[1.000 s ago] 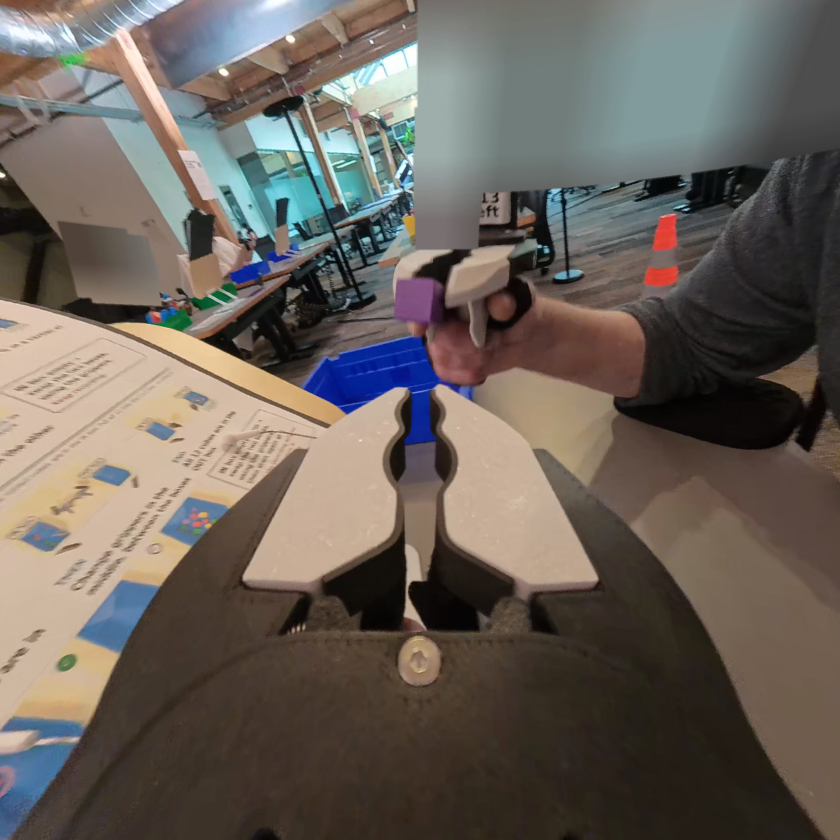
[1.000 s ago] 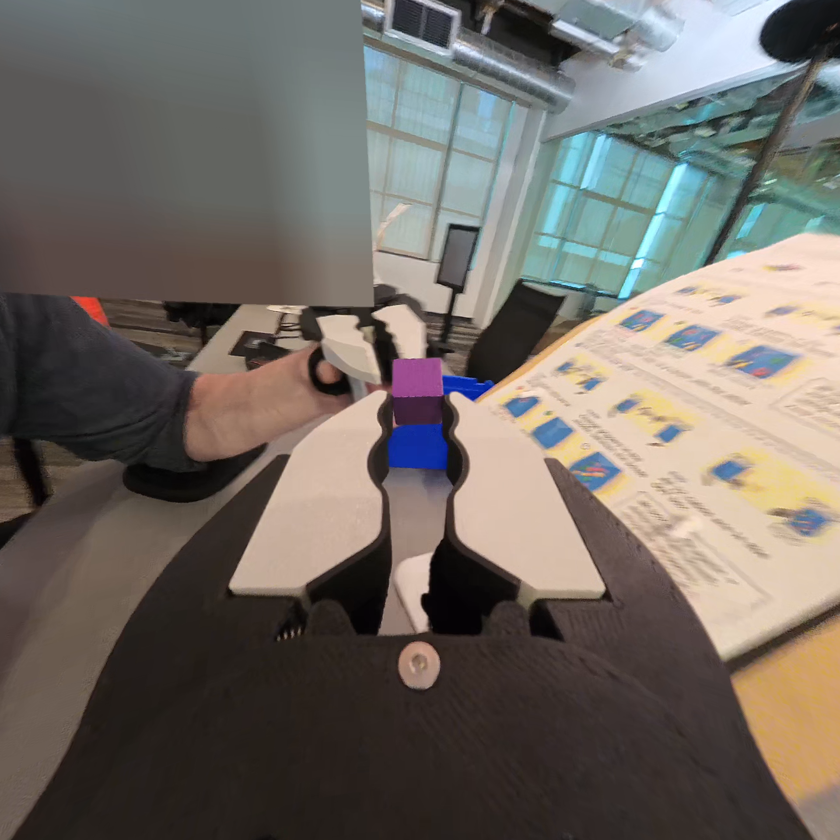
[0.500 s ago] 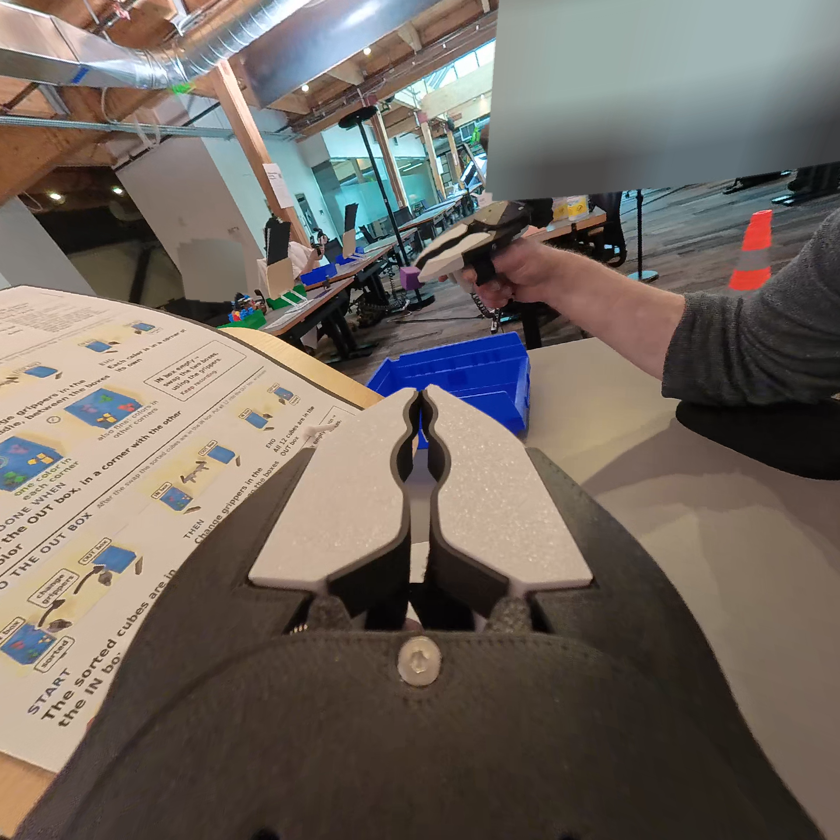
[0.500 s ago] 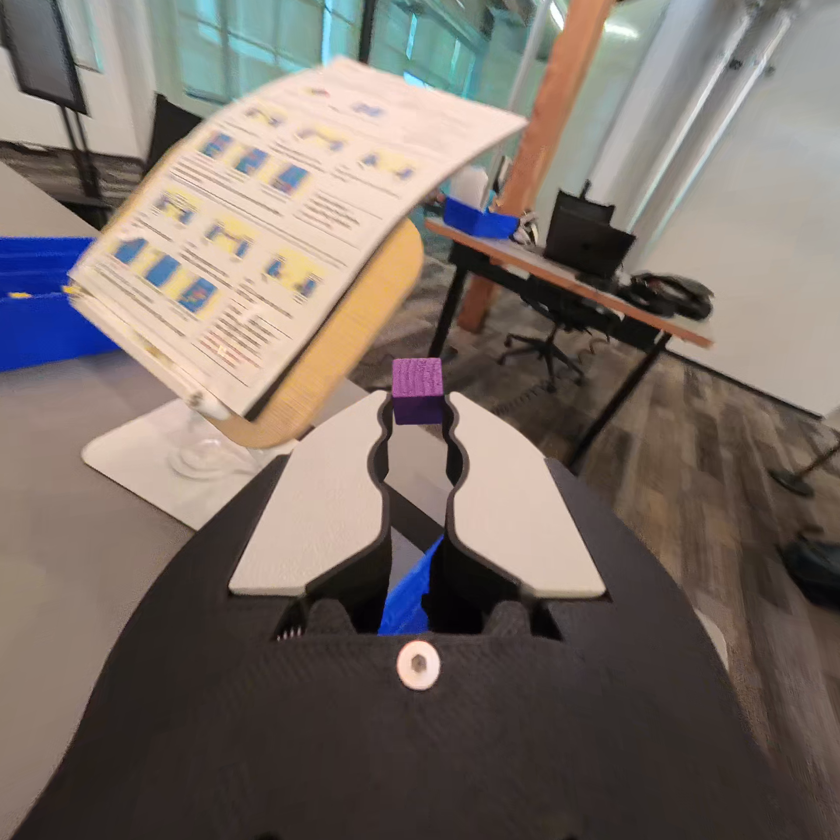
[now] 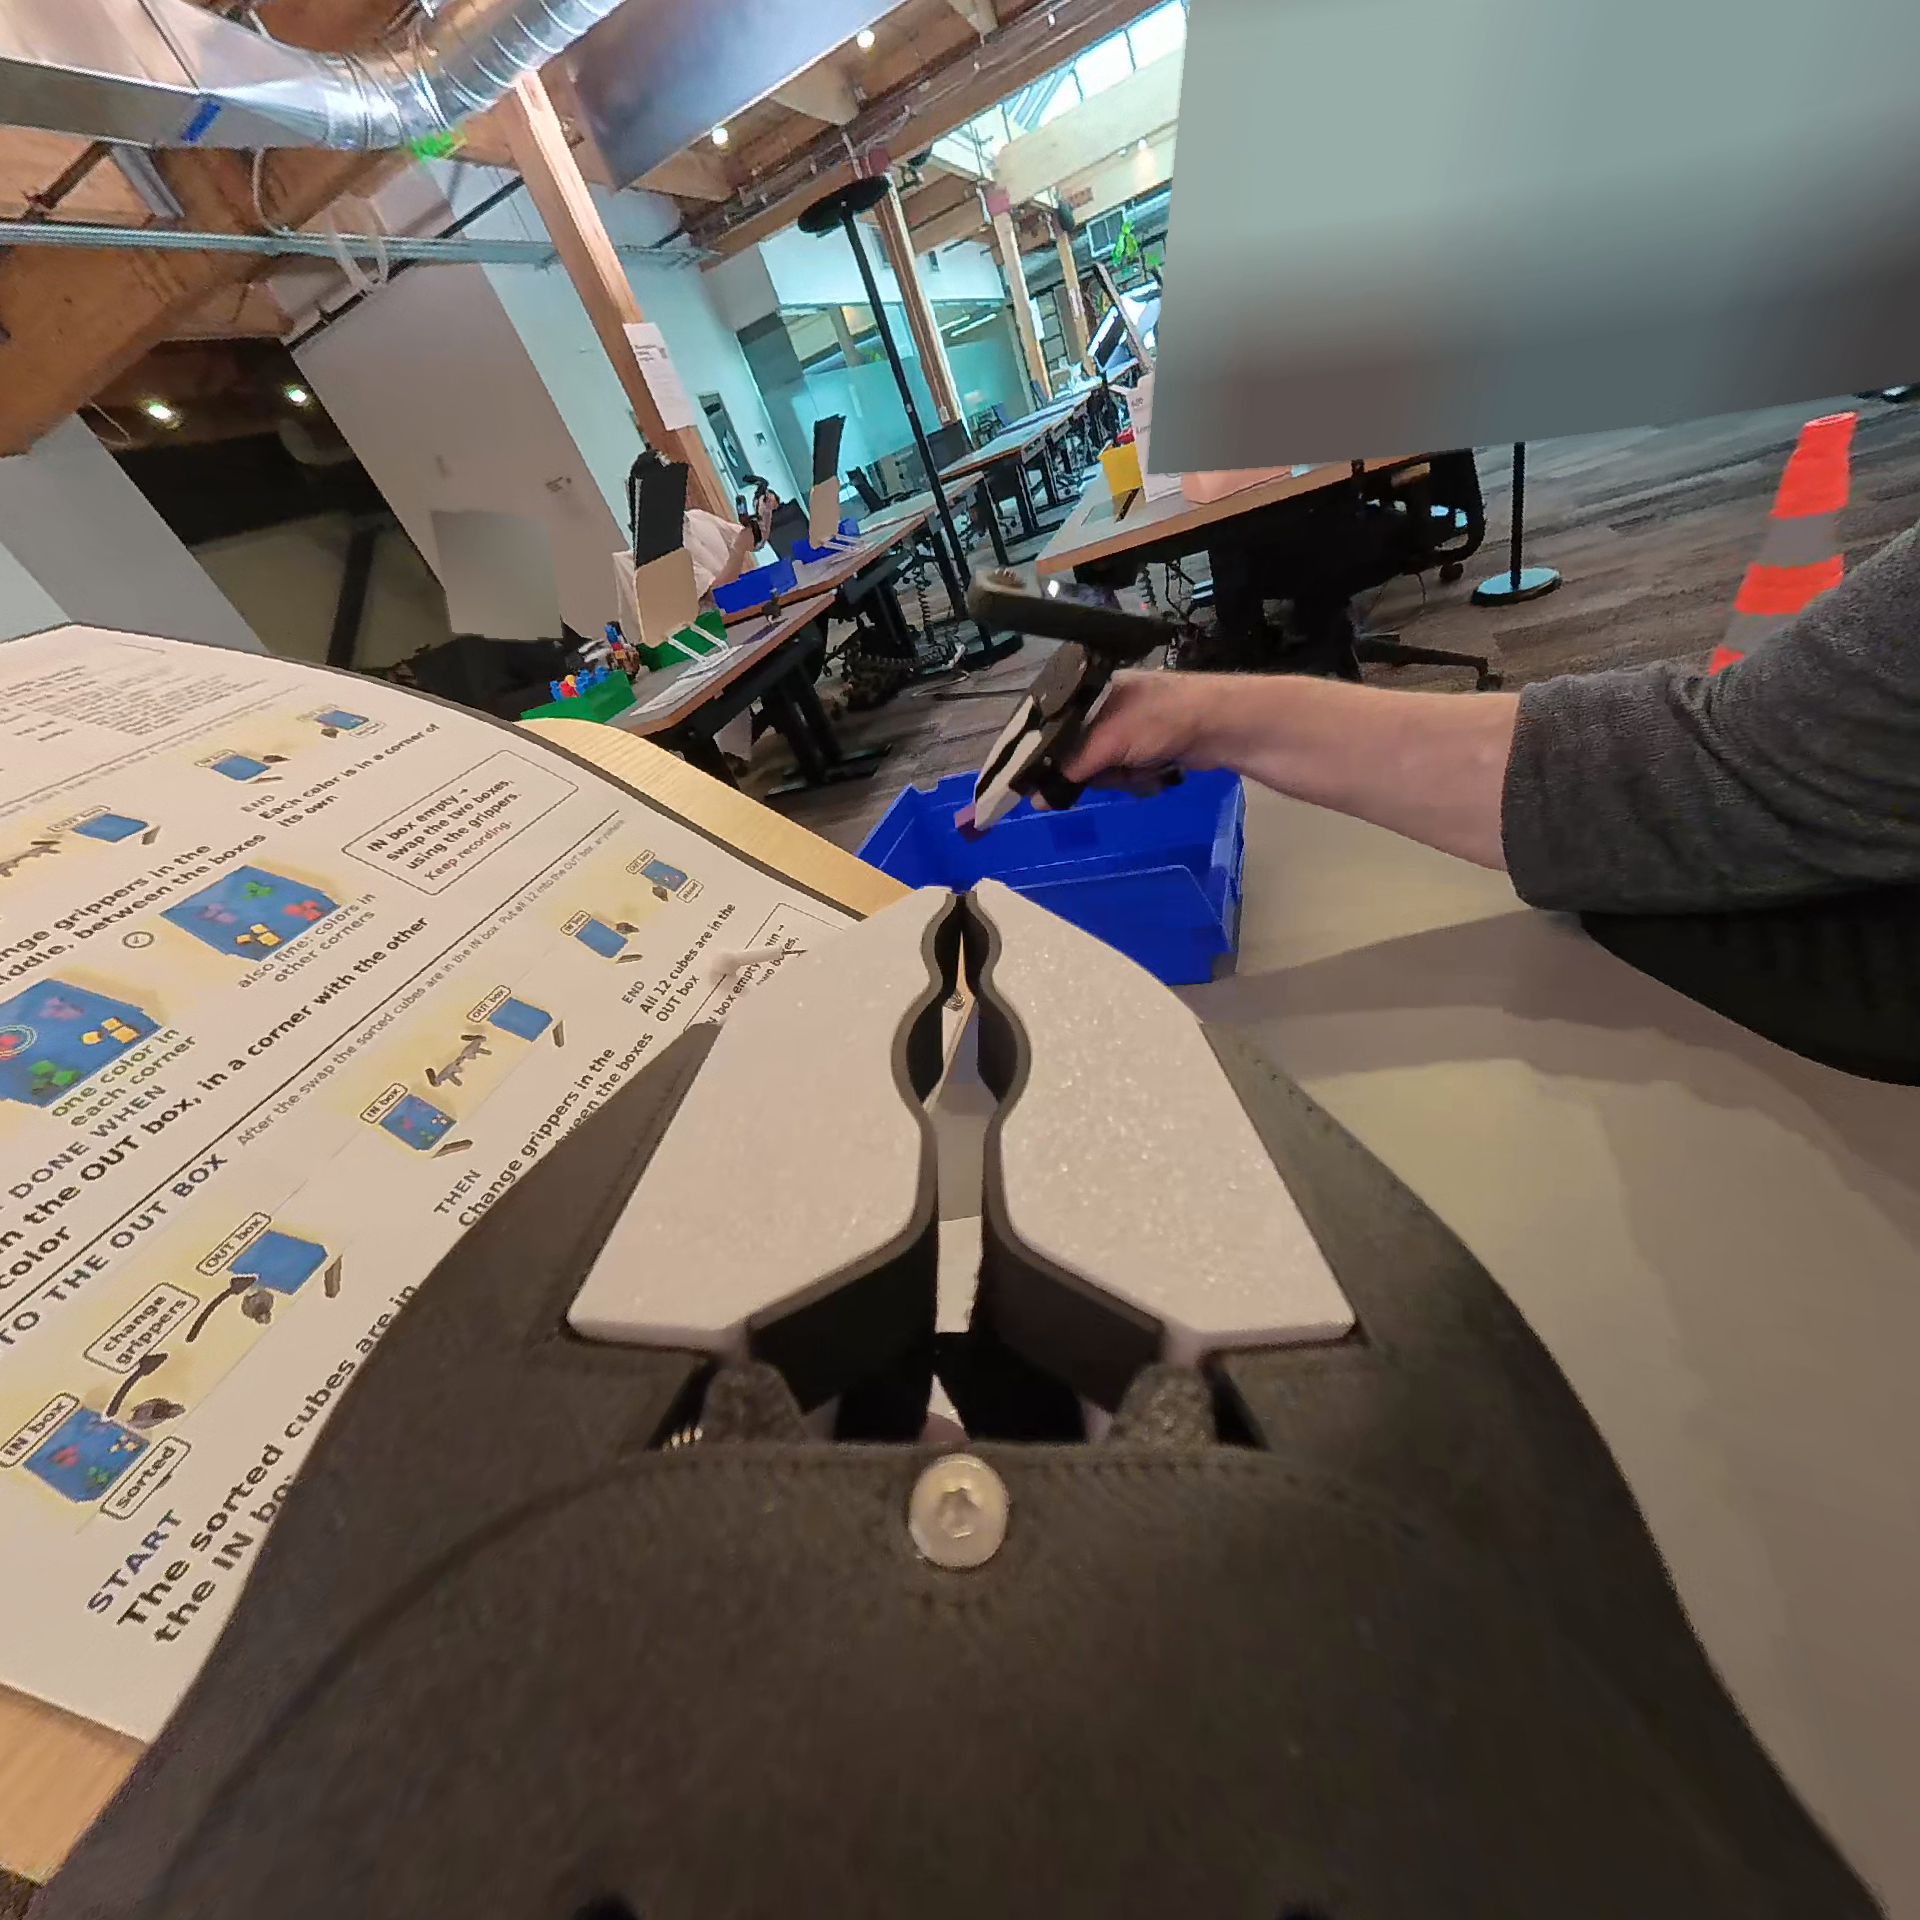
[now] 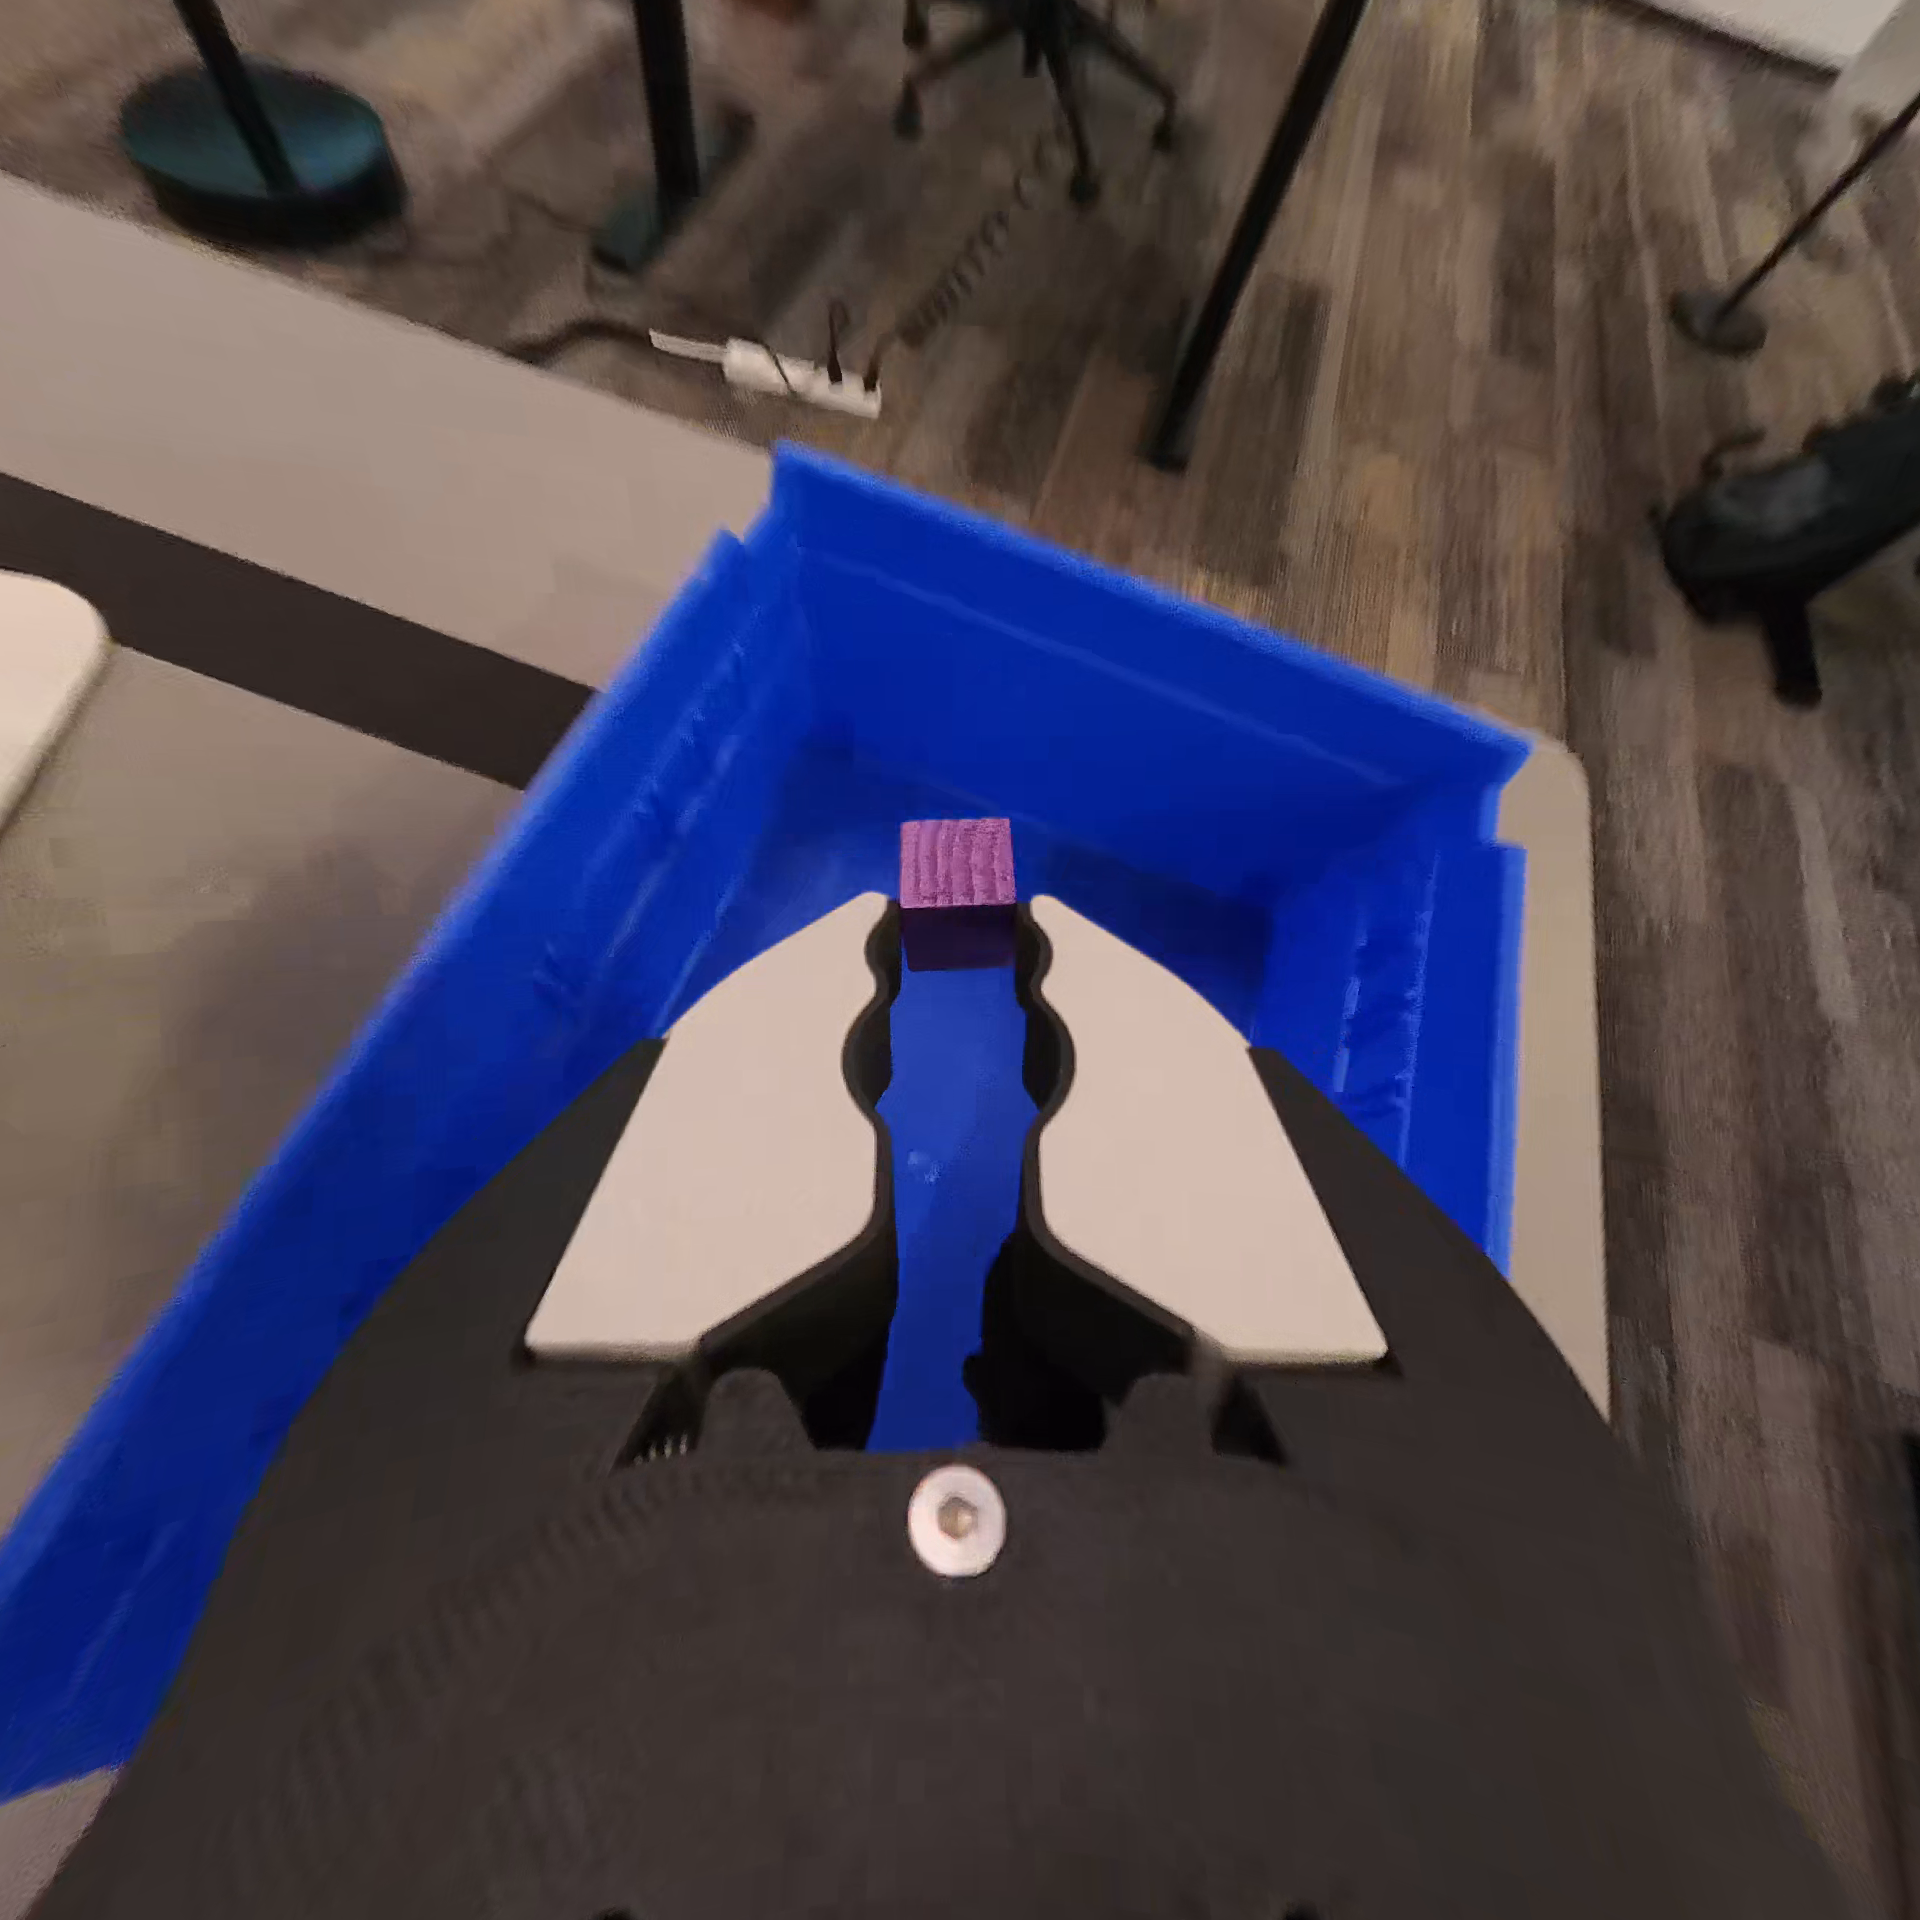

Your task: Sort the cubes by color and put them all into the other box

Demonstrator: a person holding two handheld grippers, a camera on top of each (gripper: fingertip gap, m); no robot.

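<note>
The right gripper (image 6: 956,914) clamps a purple cube (image 6: 956,864) at its fingertips above the blue box (image 6: 1091,665) beneath, presumably to drop it in, while the left gripper (image 5: 964,902) idles clenched on nothing.

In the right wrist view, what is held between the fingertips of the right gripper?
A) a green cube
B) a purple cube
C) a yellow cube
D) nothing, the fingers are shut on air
B: the right gripper has a purple cube clamped between its two fingertips, above the inside of the blue box.
</note>
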